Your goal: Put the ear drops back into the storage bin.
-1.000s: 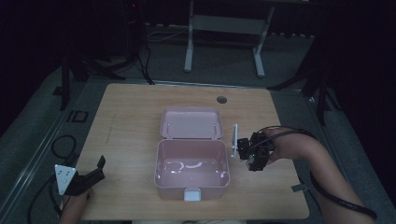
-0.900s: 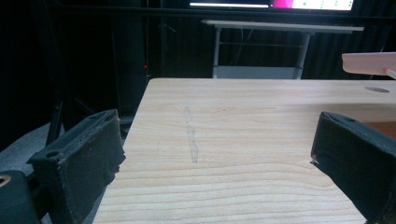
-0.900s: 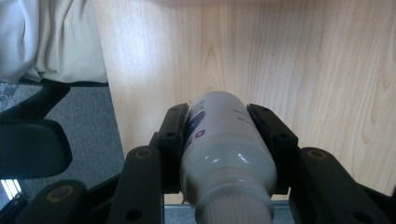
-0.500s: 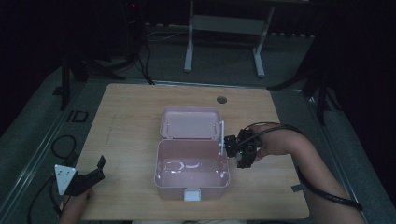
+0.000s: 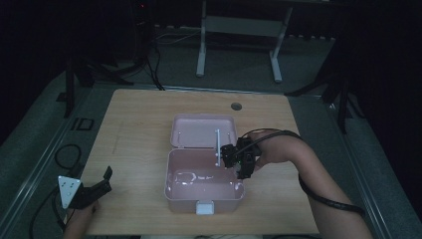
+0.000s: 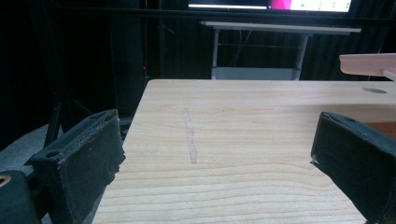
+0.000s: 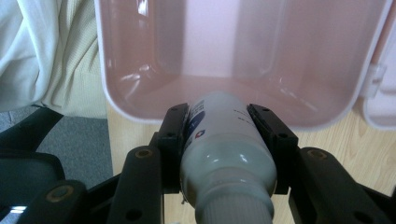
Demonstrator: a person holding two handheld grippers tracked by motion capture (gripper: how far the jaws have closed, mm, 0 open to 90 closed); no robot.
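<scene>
A white bottle [image 7: 224, 154] is clamped in the right gripper [image 5: 238, 160], held level at the pink box's [image 5: 204, 191] right rim; the left gripper [image 5: 94, 189] is rested wide open, empty.

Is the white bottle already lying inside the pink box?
No: the right gripper grips the white bottle at the rim of the pink box, which holds nothing.

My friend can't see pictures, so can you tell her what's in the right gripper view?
The right claw is clamped on a white bottle with a blue-and-white label, its ribbed neck nearest the camera. Just beyond it sits an open, empty pink plastic box on a light wooden table. Pale cloth shows at the top left.
</scene>
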